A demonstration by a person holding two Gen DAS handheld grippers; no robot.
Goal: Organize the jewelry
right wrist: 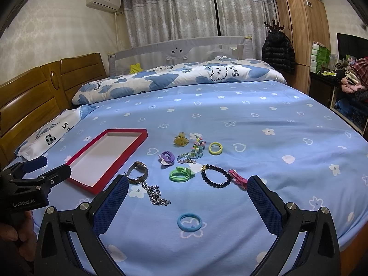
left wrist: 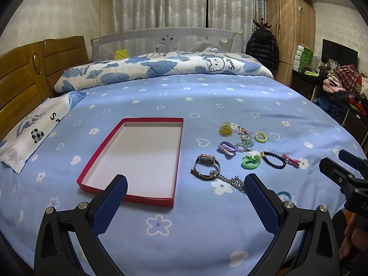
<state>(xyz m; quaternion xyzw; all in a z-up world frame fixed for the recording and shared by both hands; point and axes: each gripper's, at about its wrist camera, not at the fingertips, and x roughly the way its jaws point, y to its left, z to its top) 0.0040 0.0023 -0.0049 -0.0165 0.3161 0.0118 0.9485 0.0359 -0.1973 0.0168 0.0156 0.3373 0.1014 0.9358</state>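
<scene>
Listing our stock on the bed: the red tray [left wrist: 92, 161] lies empty toward the headboard side with its long axis running away from us, and the jewelry cluster, watch [right wrist: 137, 172] and chain [right wrist: 156, 195] nearest it, sits beside it toward the foot side. Our left tool [left wrist: 185, 188] and right tool [right wrist: 187, 188] both stand spread, holding nothing; the right hovers directly over the cluster. Only the right view shows the whole blue ring [right wrist: 189, 222], nearest the bed's front edge.
</scene>
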